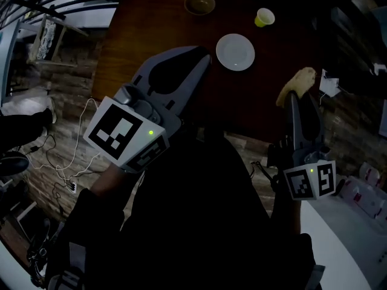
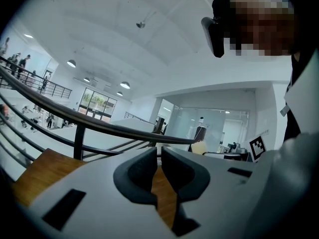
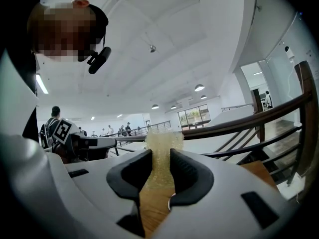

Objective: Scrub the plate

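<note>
Looks steeply down onto a dark wooden tabletop (image 1: 151,23) bearing a white plate (image 1: 235,52), flat and apparently bare, with a brown bowl (image 1: 199,3) beyond it and a yellow-green cup (image 1: 263,17) off to its right, all three apart. Shows the left gripper (image 1: 201,59) held up clear of the tabletop, jaws drawn nearly together with only a thin slit between them and nothing caught there. Shows the right gripper (image 1: 291,96) raised likewise, jaws clamped on a pale yellow sponge (image 1: 297,82) (coarse-pored, bulging out past the jaw tips). Points both gripper cameras up at ceiling and railings rather than down at the plate. Suggests, as a judgement, a task barely begun: sponge in hand, plate neither touched nor steadied, no scrubbing contact yet. Leaves still to do: bringing the sponge down onto the plate, perhaps bracing its rim with the left gripper, then rubbing across the surface. Cannot tell from this height whether clean or soiled.
</note>
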`<state>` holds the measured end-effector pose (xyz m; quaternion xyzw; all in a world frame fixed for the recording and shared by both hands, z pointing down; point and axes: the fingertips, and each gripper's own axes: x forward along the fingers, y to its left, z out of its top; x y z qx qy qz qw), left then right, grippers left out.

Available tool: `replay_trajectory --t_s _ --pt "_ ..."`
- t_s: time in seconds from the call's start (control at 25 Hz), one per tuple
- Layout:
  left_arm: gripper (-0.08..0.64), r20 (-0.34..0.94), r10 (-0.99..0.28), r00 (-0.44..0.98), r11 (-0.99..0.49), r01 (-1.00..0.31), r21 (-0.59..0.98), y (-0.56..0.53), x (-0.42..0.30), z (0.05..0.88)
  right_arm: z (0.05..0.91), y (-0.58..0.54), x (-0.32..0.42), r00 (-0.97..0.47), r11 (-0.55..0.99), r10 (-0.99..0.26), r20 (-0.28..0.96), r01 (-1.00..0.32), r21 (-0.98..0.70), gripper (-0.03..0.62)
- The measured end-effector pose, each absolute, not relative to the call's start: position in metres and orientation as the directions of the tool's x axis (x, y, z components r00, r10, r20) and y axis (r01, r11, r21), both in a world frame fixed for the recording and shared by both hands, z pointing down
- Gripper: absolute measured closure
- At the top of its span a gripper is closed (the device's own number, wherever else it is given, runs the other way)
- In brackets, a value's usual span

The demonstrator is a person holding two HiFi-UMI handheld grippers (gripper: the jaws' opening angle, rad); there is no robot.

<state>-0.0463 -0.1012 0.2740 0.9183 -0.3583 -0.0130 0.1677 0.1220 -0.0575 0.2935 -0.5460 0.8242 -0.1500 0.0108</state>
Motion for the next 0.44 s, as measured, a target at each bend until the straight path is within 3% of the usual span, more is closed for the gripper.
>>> replay_trajectory --t_s 0.44 --pt "0.523 0.11 -0.666 0.738 -0.675 -0.659 0.332 -0.11 -0.056 0.283 0.3 -0.069 0.107 -0.425 0.377 -0.891 0.157 -0.888 -0.264 0.466"
